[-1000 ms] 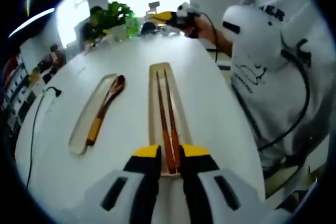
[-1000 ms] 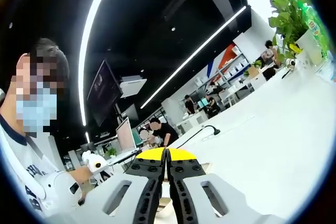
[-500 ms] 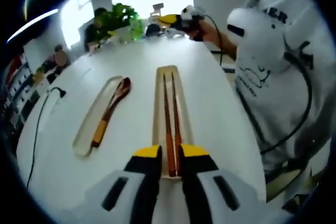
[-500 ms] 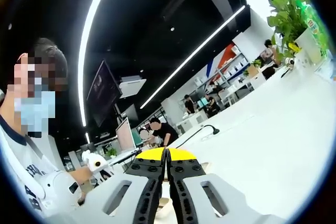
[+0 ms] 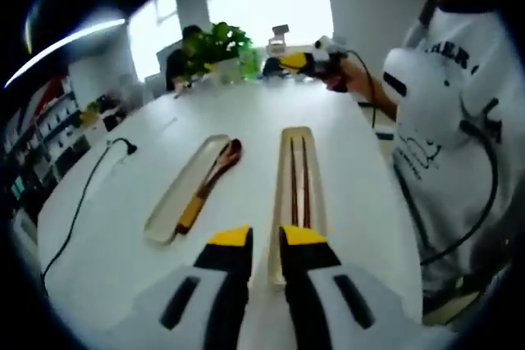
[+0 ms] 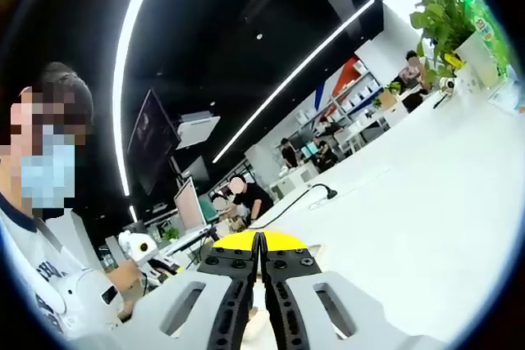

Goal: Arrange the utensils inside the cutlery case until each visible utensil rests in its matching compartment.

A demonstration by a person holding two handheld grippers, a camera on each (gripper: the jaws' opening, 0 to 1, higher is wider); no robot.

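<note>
Chopsticks (image 5: 299, 179) lie side by side in a long pale tray (image 5: 318, 190) of the cutlery case, on the white counter (image 5: 246, 120). They point away from the camera along the tray. To the left of this tray, a little apart, a second, clear tray (image 5: 168, 211) lies at a slant. A wooden spoon (image 5: 209, 184) rests in it, with the dark bowl at the far end and the yellowish handle nearer to the camera.

In the left gripper view the left hand-held gripper (image 5: 263, 238) is above the near end of the chopstick tray. Its yellow-tipped jaws stand apart with a small gap, and nothing is between them. The right hand-held gripper (image 5: 289, 61) shows far across the counter, held by a hand (image 5: 349, 79) of the person in a white shirt (image 5: 459, 112) who stands at the right.

In the right gripper view the right hand-held gripper (image 6: 259, 241) has its jaws pressed together, with nothing held. It is lifted and looks across the counter (image 6: 426, 186) toward the room. A black cable (image 5: 78, 211) runs over the left part of the counter, and a green plant (image 5: 217, 43) stands at the far edge.
</note>
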